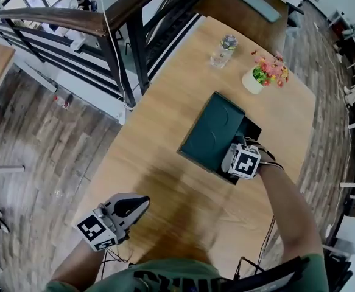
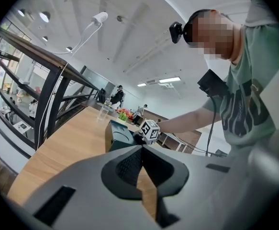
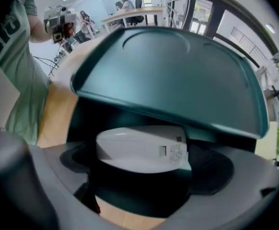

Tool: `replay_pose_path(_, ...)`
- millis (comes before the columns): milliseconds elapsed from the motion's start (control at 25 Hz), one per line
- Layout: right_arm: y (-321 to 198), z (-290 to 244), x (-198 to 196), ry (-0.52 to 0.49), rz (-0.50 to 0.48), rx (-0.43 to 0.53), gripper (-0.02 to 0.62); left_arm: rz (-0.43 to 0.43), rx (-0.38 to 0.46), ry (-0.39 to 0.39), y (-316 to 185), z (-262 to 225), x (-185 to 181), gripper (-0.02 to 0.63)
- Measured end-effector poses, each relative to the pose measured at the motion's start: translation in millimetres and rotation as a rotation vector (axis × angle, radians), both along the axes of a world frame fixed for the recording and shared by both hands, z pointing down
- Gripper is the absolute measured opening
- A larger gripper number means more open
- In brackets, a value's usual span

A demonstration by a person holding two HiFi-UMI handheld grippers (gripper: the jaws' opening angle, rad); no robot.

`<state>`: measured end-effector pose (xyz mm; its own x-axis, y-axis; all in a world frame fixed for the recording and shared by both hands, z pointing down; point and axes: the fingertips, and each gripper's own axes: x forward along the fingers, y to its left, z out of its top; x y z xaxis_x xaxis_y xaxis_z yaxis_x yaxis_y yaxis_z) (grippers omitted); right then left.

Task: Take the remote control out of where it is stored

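Note:
A dark green box (image 1: 250, 129) sits on the wooden table (image 1: 165, 181), its lid (image 1: 215, 132) slid aside and resting tilted over the opening. Inside lies a white remote control (image 3: 141, 150), seen under the lid (image 3: 177, 75) in the right gripper view. My right gripper (image 1: 241, 145) reaches into the box's near right corner. Its jaws (image 3: 143, 166) stand wide, one on each side of the remote, without pressing on it. My left gripper (image 1: 139, 204) hovers over the table's near left part, shut and empty, its pads (image 2: 129, 169) together. From there the box (image 2: 120, 133) lies ahead.
A clear water bottle (image 1: 223, 50) and a white pot of flowers (image 1: 263, 75) stand at the far end of the table. A dark railing (image 1: 104, 35) runs along the table's left side. A cable hangs off the near right edge.

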<state>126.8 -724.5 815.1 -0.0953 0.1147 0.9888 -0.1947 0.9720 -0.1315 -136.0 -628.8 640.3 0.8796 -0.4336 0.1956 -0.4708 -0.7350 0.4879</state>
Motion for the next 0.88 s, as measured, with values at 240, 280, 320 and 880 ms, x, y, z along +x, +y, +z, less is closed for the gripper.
replay_pose_path(240,-3.2,4.3,1.7,-0.003,0.001,0.047,0.586,-0.010,-0.033,0.023,-4.0,9.3,2.9,0.003)
replay_pose_path(280,-4.0,5.1,0.5,-0.002,0.002,0.048,0.584,-0.006,-0.036,0.024,-3.6,10.3,3.6,0.003)
replay_pose_path(320,-4.5,5.3,-0.1,0.000,0.002,0.049,0.584,-0.002,-0.037,0.025,-2.7,10.4,4.5,0.003)
replay_pose_path(880,-8.2,-95.7,18.2,-0.143,0.201,0.237,0.584,-0.011,0.002,0.037,24.1,-22.2,6.3,0.003)
